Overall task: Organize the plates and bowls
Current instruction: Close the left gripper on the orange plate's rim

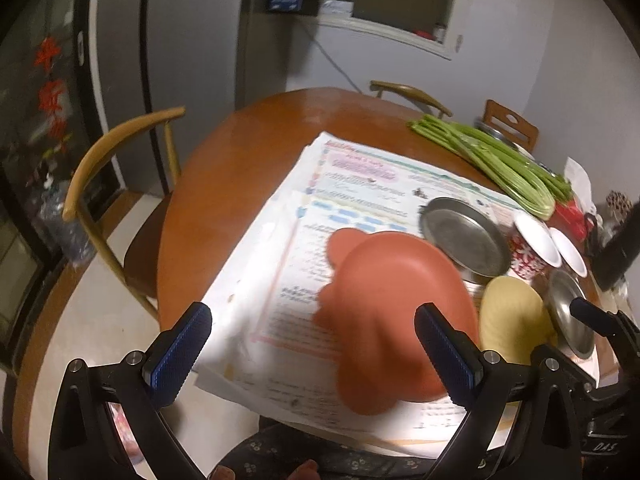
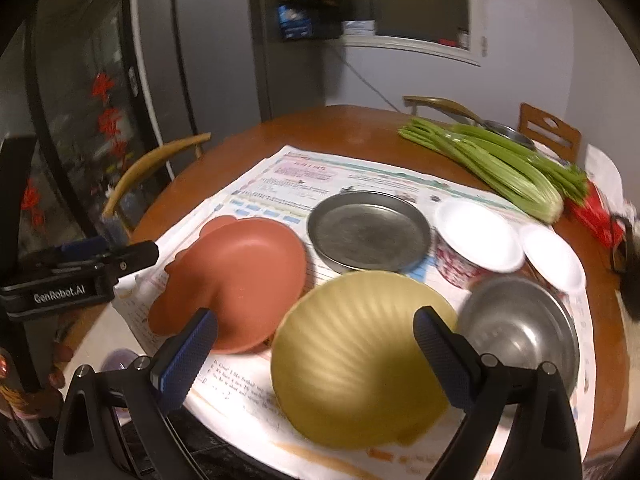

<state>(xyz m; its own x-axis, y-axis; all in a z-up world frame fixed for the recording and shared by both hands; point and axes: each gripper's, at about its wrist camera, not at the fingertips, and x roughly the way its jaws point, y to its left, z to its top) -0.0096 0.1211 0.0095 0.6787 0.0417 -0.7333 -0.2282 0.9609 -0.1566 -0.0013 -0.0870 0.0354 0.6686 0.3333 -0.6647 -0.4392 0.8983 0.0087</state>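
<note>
Table (image 2: 248,136): bears the printed paper (image 2: 360,176)
Near row, on the paper, left to right: eared plate (image 2: 240,276), shell plate (image 2: 352,360), metal bowl (image 2: 520,332)
Behind them: metal pan (image 2: 368,232), then patterned cup (image 2: 472,240), then perhaps a small bowl (image 2: 554,258)
Far right: celery (image 2: 492,160)

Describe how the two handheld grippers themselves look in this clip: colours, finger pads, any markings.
Both are black plastic frames with silver bolts at the pivots. The left gripper and right gripper each carry two fingers faced with blue ribbed pads. In the right wrist view, the left unit's side reads "GenRobot.AI" in white. Dark floral-print clothing shows below the left gripper.
</note>
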